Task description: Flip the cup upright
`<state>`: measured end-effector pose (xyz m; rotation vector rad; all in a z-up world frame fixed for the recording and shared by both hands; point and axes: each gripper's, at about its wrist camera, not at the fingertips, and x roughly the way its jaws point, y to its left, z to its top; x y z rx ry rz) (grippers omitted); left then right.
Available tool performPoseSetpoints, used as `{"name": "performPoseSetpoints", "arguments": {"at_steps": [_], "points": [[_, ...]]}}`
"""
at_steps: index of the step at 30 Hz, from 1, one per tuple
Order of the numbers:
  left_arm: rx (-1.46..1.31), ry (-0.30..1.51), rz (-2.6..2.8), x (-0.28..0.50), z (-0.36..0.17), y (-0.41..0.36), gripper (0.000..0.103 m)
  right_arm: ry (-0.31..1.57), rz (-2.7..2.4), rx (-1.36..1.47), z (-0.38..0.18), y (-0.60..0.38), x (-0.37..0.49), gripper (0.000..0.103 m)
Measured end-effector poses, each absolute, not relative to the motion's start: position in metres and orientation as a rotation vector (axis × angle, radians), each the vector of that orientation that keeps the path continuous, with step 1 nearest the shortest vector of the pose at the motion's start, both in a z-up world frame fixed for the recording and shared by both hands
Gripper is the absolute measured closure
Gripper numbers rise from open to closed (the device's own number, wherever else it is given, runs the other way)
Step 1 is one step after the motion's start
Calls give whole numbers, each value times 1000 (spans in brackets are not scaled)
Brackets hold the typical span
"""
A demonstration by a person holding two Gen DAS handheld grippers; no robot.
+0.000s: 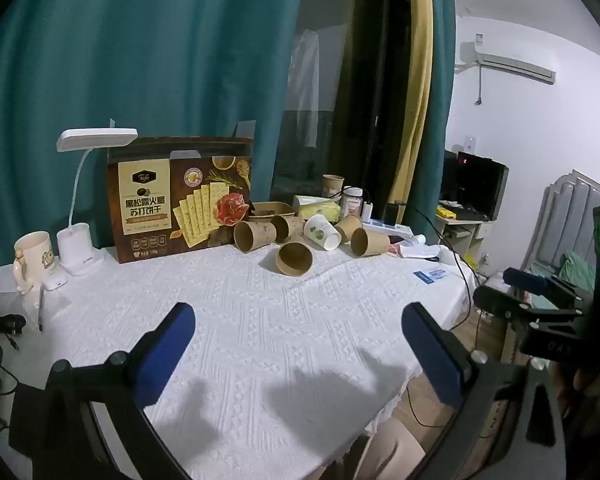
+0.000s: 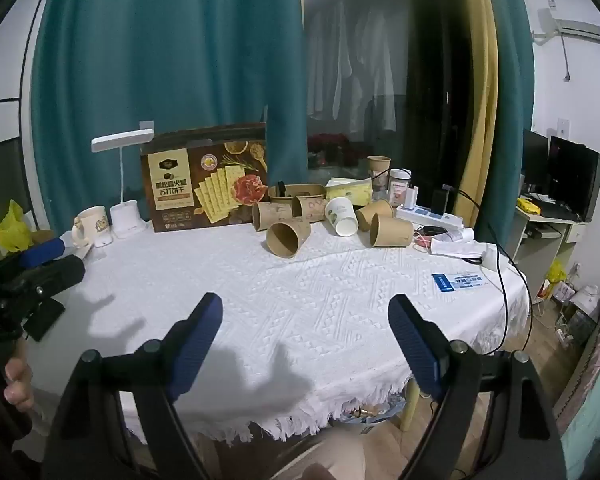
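1. Teal curtains and a dark window close off the back of the room, and before them a tabletop (image 2: 300,288) under a white textured cloth carries everything we work with.
2. Along its far edge lie several brown paper cups on their sides, mouths mostly turned towards us, with one white paper cup (image 2: 342,216) printed in green among them.
3. Nearest to us lies a brown paper cup (image 2: 286,238), tipped over and slightly apart from the cluster; we judge it the easiest one to set upright first, since nothing crowds its sides.
4. Behind the cups, a large brown cracker box (image 2: 206,178) stands on edge beside a white desk lamp (image 2: 124,184) and a cream mug (image 2: 92,226), well clear of the working patch.
5. Our left gripper (image 1: 296,348) hangs over the bare near cloth with its jaws wide and nothing between them.
6. Our right gripper (image 2: 304,344) does the same, jaws spread wide and empty, pointing slightly downward at the cups.
7. Both sit well short of the cups, so we judge the reach not yet begun.
8. Next we would need to close on a cup's wall lightly, because thin paper crushes easily.
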<state>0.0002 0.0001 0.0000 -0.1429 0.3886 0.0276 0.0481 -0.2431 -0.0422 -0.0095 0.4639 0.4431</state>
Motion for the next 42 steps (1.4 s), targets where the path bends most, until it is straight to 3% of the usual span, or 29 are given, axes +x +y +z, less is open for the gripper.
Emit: {"name": "performPoseSetpoints", "arguments": {"at_steps": [42], "points": [[-163, 393, 15, -4, -3, 3, 0, 480, 458, -5, -60, -242, 52, 20]]}}
